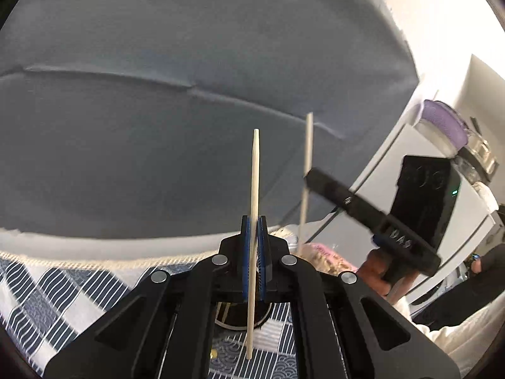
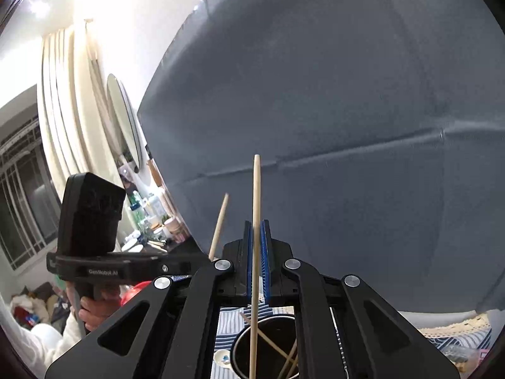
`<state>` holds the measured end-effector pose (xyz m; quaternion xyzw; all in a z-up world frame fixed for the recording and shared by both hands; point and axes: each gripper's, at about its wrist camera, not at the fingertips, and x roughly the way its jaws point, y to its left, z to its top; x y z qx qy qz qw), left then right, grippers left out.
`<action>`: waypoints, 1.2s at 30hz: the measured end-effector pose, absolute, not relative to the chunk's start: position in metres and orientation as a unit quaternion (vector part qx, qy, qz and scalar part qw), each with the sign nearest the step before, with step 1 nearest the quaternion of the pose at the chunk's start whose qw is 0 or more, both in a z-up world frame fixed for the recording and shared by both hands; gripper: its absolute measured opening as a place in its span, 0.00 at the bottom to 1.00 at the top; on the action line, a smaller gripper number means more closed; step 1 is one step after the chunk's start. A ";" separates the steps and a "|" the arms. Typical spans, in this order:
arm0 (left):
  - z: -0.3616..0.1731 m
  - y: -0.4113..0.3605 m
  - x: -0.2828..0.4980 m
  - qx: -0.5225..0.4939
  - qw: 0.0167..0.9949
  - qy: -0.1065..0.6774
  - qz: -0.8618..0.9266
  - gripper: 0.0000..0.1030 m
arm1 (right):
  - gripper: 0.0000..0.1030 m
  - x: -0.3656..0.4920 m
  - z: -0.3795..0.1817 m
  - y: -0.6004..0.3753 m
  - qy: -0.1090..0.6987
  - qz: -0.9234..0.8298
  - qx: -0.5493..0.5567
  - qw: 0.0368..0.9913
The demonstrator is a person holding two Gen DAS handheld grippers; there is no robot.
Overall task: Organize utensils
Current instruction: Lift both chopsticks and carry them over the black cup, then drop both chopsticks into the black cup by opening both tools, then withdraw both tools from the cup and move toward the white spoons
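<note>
1. At the left of the left wrist view, a blue-and-white patterned cloth (image 1: pixel 47 284) covers the tabletop, with a large grey sheet (image 1: pixel 157 110) filling the background above it.

2. In the lower middle of that view, the left claw (image 1: pixel 254 246) is pressed together on a pale wooden chopstick (image 1: pixel 255 173), which stands upright with its tip well above the pads and its lower end hanging below them.

3. Behind that lower end, part of a dark round cup (image 1: pixel 236 319) shows on the cloth; whether the stick's end is over its mouth cannot be told from here.

4. Right of centre, the right claw (image 1: pixel 311 175) comes in from the right edge, pinching a second chopstick (image 1: pixel 307 145), also held upright and near the first.

5. In the right wrist view, the other gripper's handle and the hand (image 2: pixel 94 309) around it sit at the left, its stick rising just left of centre.

6. At centre there, the right claw's blue pads (image 2: pixel 266 252) clamp the second chopstick, whose lower end reaches down into the open mouth of the dark round cup, at the bottom of the frame.

7. Several other chopsticks (image 2: pixel 277 350) already lean crossed inside the cup, so I judge the sorting well underway.

8. Left to do, as I judge it: lower and let go of these two sticks. Whether more utensils wait elsewhere is not visible.
</note>
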<state>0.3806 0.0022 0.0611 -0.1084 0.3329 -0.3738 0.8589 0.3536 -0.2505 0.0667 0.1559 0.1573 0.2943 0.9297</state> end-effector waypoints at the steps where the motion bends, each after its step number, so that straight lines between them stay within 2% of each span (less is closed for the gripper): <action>1: 0.059 0.001 0.383 -0.111 0.858 0.327 -0.379 0.05 | 0.05 0.356 0.063 -0.251 0.157 0.299 0.159 0.928; 12: 0.027 -0.008 0.406 -0.118 0.855 0.291 -0.413 0.05 | 0.05 0.373 0.030 -0.241 0.172 0.278 0.128 0.936; 20: -0.001 -0.020 0.403 -0.108 0.850 0.304 -0.416 0.05 | 0.05 0.375 0.005 -0.232 0.209 0.270 0.122 0.932; 28: 0.007 -0.020 0.381 -0.081 0.857 0.321 -0.395 0.06 | 0.09 0.359 0.004 -0.223 0.242 0.233 0.095 0.937; 30: 0.014 -0.018 0.374 -0.075 0.861 0.324 -0.385 0.14 | 0.11 0.352 0.010 -0.218 0.247 0.216 0.075 0.942; 31: 0.020 -0.016 0.369 -0.070 0.867 0.324 -0.373 0.22 | 0.15 0.347 0.015 -0.213 0.247 0.204 0.060 0.945; 32: 0.023 -0.015 0.366 -0.067 0.870 0.324 -0.366 0.31 | 0.27 0.342 0.019 -0.211 0.245 0.198 0.051 0.948; 33: 0.028 -0.013 0.360 -0.062 0.873 0.325 -0.358 0.35 | 0.42 0.337 0.022 -0.211 0.242 0.194 0.043 0.950; 34: 0.033 -0.011 0.355 -0.057 0.878 0.324 -0.348 0.42 | 0.47 0.329 0.027 -0.210 0.239 0.190 0.033 0.952; 36: 0.038 -0.004 0.346 -0.048 0.884 0.324 -0.332 0.54 | 0.49 0.317 0.035 -0.207 0.244 0.188 0.019 0.951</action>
